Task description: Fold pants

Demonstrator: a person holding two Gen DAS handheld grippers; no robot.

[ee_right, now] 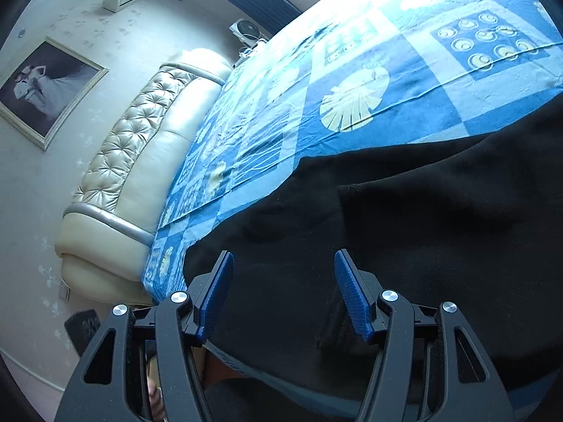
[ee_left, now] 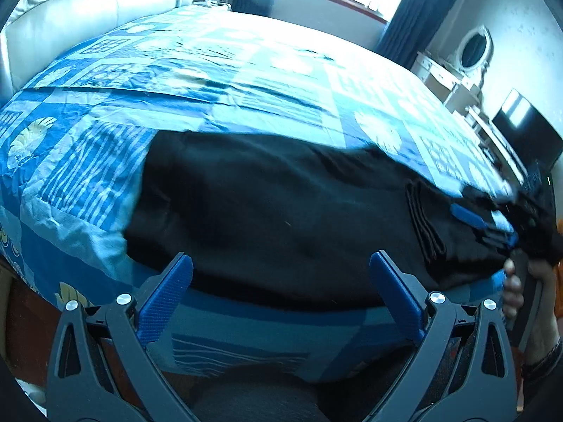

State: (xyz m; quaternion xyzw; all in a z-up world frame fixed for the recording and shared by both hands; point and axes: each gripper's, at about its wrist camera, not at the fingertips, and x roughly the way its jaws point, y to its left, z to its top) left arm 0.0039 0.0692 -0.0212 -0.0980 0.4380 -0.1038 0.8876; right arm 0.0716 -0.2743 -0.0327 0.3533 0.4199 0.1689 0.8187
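1. Black cloth is what you work with: the pants (ee_left: pixel 267 211) lie on the blue patterned bedspread (ee_left: pixel 218 66), close to the near edge of the bed, already doubled into a thick, wide bundle. They look partly folded, so I judge that at least one more fold or a final smoothing is left.

2. Your left gripper (ee_left: pixel 281 270) hovers at the near edge of the pants with its jaws wide apart and nothing between them. It holds nothing.

3. Your right gripper (ee_right: pixel 283 270) is over the black cloth with its jaws also apart. The pads do not press on the fabric, so it is released, not gripping.

4. In the left wrist view the right gripper is seen at the far right end of the pants, near a ridge of stacked edges (ee_left: pixel 424 225). This ridge probably shows where the layers meet.

5. For the next fold, take each grip through all layers at the edge, not only the top one; otherwise the bundle will open.

6. Put the two grippers well apart along the same edge, lift together, and carry the cloth over evenly.

7. Lay it down before you release, so that the fold stays flat.

8. Keep the bundle away from the bed edge; it could slide off.
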